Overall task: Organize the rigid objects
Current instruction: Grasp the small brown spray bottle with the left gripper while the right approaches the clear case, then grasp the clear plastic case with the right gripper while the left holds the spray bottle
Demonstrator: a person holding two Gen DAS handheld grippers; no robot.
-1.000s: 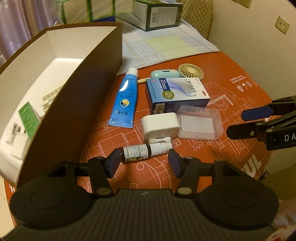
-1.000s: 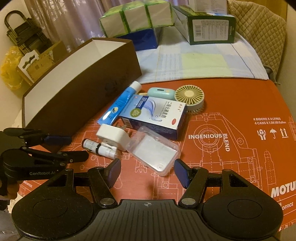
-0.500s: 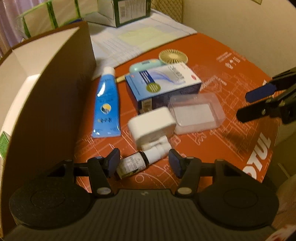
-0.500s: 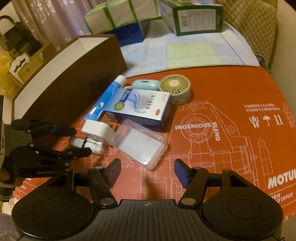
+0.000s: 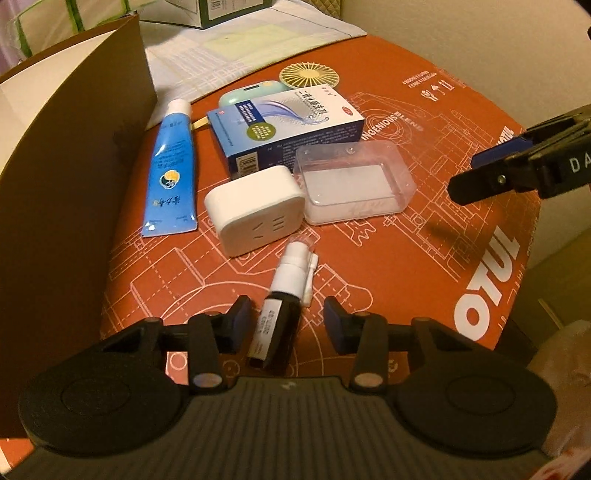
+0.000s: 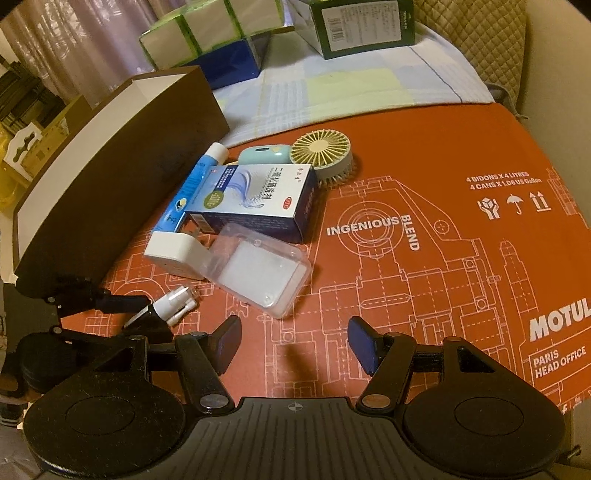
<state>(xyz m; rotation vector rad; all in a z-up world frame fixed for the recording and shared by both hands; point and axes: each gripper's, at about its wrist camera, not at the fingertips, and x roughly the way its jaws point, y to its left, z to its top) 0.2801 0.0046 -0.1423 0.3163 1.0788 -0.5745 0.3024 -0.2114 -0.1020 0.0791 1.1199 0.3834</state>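
Left wrist view: the left gripper (image 5: 287, 321) straddles a small dark glass spray bottle with a white nozzle and cap (image 5: 281, 306), which lies on its side on the orange printed cardboard sheet (image 5: 424, 266); the jaws are closing with the bottle's dark body between them, but a gap shows on either side, so the pads do not yet press on it. The step in hand is judged to be the grasp of this bottle; the next move calls for finishing the closure squarely on the body, then lifting it towards the tall brown cardboard box with a white lining (image 5: 74, 155) just left of the bottle. Beyond the bottle lie a white square plug adapter (image 5: 255, 208), a clear plastic lidded case (image 5: 352, 182), a blue squeeze tube (image 5: 173, 173) and a blue-and-white medicine carton (image 5: 286, 127). Right wrist view: the right gripper (image 6: 293, 341) hangs with jaws apart and nothing between them, to the right of the bottle and near the clear case. Beyond the carton lie a round pale-yellow handheld fan (image 6: 320, 151) and a mint-green rounded case (image 6: 261, 155). The sheet covers a surface that continues as a pale checked cloth (image 6: 332, 88) bearing stacked green-banded packs (image 6: 210, 29); a quilted beige chair back (image 6: 476, 33) and curtains stand behind.
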